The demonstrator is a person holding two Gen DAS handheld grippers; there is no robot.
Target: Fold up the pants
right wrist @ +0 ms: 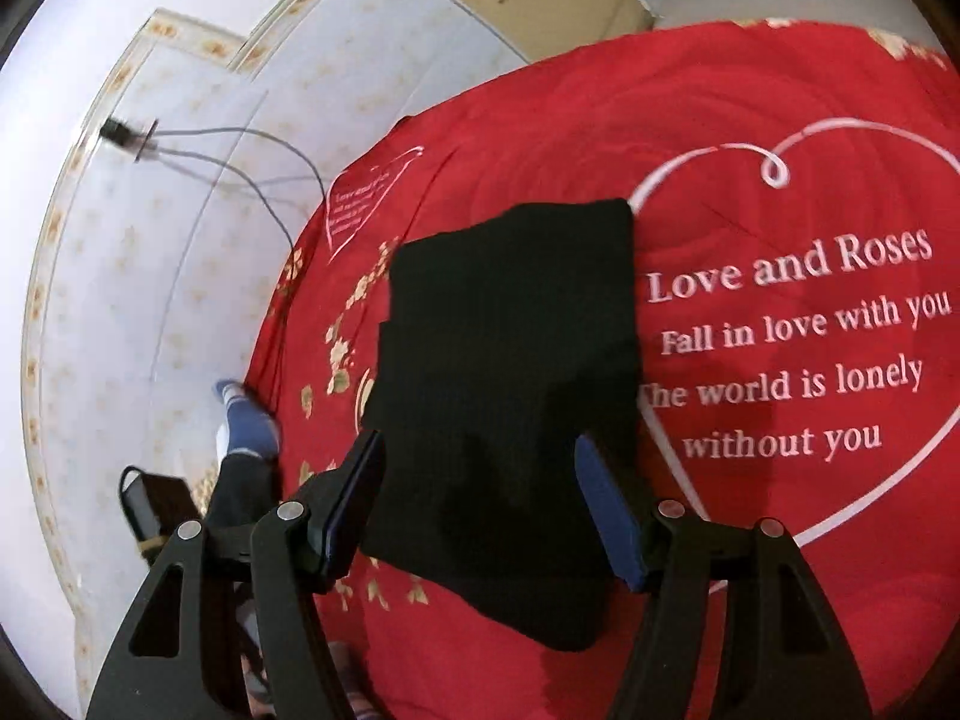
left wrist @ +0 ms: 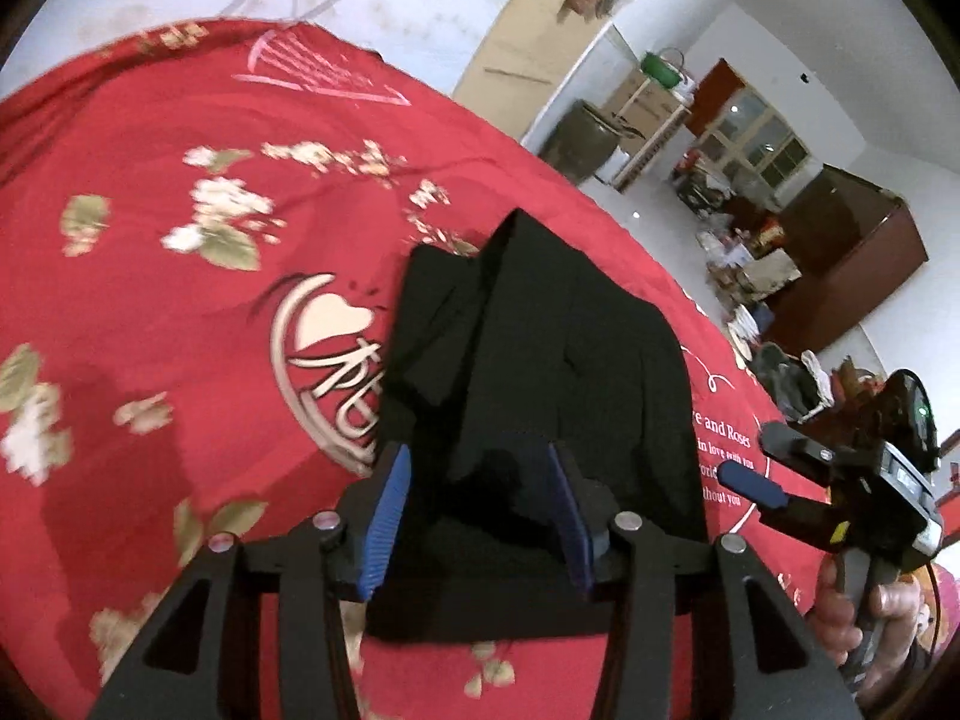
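The black pants (left wrist: 540,372) lie folded into a compact rectangle on the red bedspread (left wrist: 180,312); a pointed corner sticks up at their far end. My left gripper (left wrist: 477,462) hovers over the near part of the pants, open, and its blue pads (left wrist: 390,510) grip nothing. In the right wrist view the pants (right wrist: 510,360) lie beside the white heart print. My right gripper (right wrist: 480,444) is open above their near half, with nothing between the fingers. The left wrist view shows the right gripper (left wrist: 768,465) to the right of the pants, held by a hand (left wrist: 840,606).
The bedspread (right wrist: 750,120) carries white lettering (right wrist: 792,336) and gold flowers. Beyond the bed edge are a pale tiled floor, cables (right wrist: 252,156), a foot in a blue sock (right wrist: 246,420), a brown jar (left wrist: 579,141) and a dark wooden cabinet (left wrist: 846,264).
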